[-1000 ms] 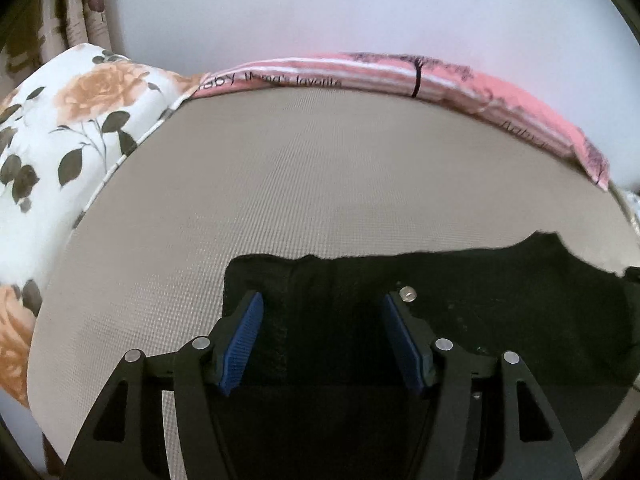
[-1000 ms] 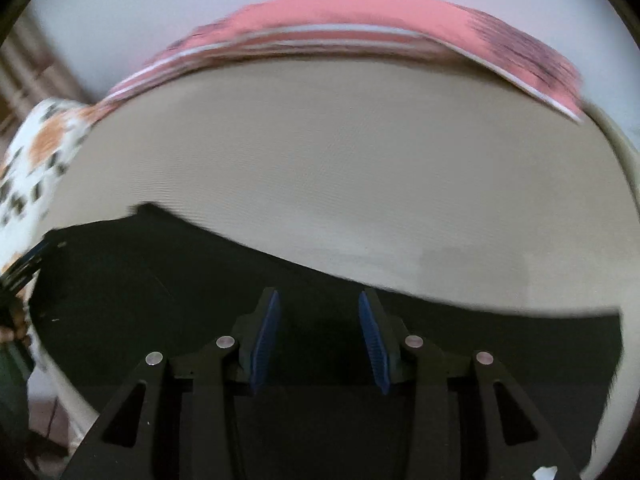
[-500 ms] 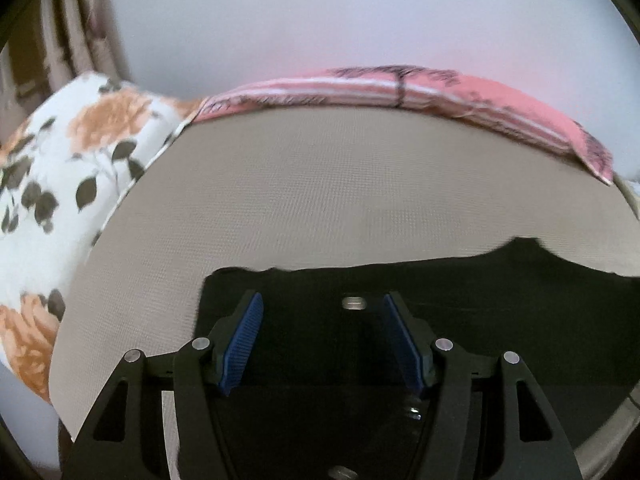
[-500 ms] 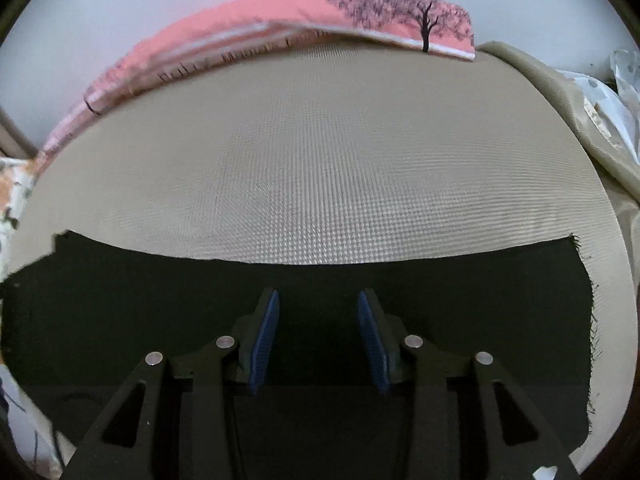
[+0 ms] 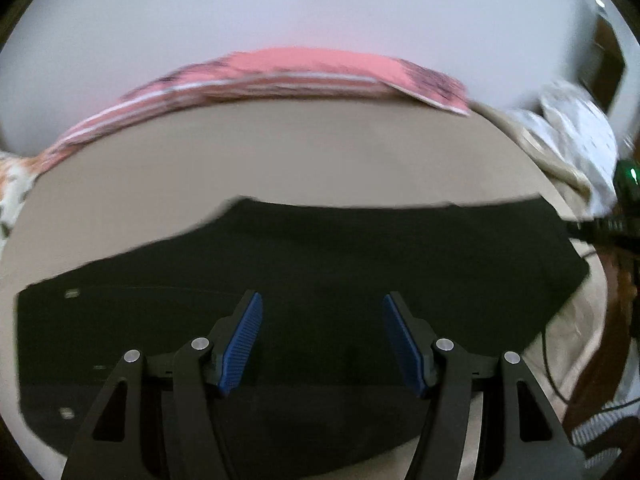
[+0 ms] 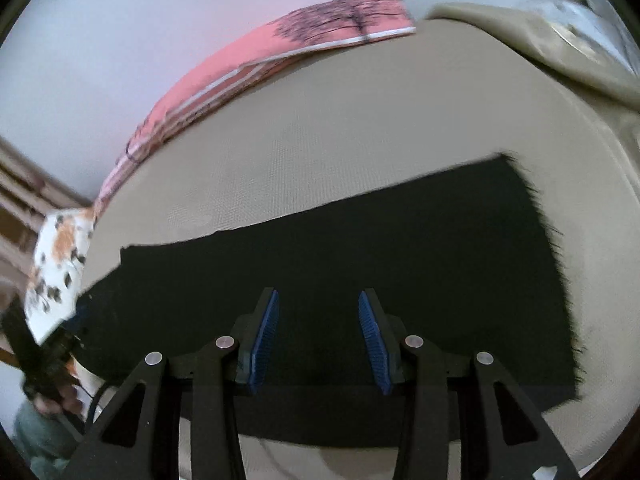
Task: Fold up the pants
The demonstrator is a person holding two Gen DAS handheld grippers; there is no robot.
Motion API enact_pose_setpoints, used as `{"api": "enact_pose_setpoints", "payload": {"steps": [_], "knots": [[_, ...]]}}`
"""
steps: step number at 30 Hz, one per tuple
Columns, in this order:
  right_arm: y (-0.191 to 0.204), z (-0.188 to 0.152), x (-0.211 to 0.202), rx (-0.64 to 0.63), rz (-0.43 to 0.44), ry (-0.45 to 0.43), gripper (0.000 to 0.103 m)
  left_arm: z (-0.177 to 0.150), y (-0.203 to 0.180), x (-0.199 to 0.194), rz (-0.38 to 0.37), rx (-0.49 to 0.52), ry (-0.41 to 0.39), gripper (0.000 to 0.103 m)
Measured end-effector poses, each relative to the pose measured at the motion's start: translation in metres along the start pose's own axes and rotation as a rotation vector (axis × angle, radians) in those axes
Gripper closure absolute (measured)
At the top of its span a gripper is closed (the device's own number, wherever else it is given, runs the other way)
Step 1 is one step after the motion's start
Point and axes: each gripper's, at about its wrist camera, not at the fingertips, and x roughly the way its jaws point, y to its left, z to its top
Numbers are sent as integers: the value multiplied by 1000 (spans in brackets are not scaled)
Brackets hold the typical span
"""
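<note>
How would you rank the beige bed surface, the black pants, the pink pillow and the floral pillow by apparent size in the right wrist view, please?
1. beige bed surface
2. black pants, nearly as large
3. pink pillow
4. floral pillow

Bedroom corner with a pale wall

A beige woven-textured bed surface (image 6: 340, 132) meets a plain white wall (image 5: 280, 4); a pink tree-printed pillow (image 6: 256, 56) lines the far edge, with a white orange-flowered pillow (image 6: 60, 256) at the left.
</note>
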Motion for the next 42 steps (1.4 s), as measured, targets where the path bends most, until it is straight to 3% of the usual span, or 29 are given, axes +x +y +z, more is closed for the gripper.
{"api": "enact_pose_setpoints", "payload": {"steps": [4, 7, 20, 27, 33, 37, 42], "knots": [[-46, -3, -23, 56, -55, -7, 62, 3, -48, 19, -42, 86, 34, 40], [-74, -4, -34, 98, -72, -15, 62, 5, -64, 32, -61, 97, 69, 40], [-151, -1, -23, 189, 52, 49, 66, -1, -109, 62, -39, 129, 146, 40], [-155, 6, -12, 151, 142, 53, 78, -8, -114, 77, -10, 126, 192, 40], [-151, 17, 0, 117, 196, 54, 86, -10, -115, 79, -1, 145, 180, 39], [-147, 20, 4, 119, 186, 51, 90, -10, -113, 80, -3, 142, 172, 37], [-135, 17, -2, 101, 108, 17, 98, -10, -112, 80, -8, 143, 167, 35]]}}
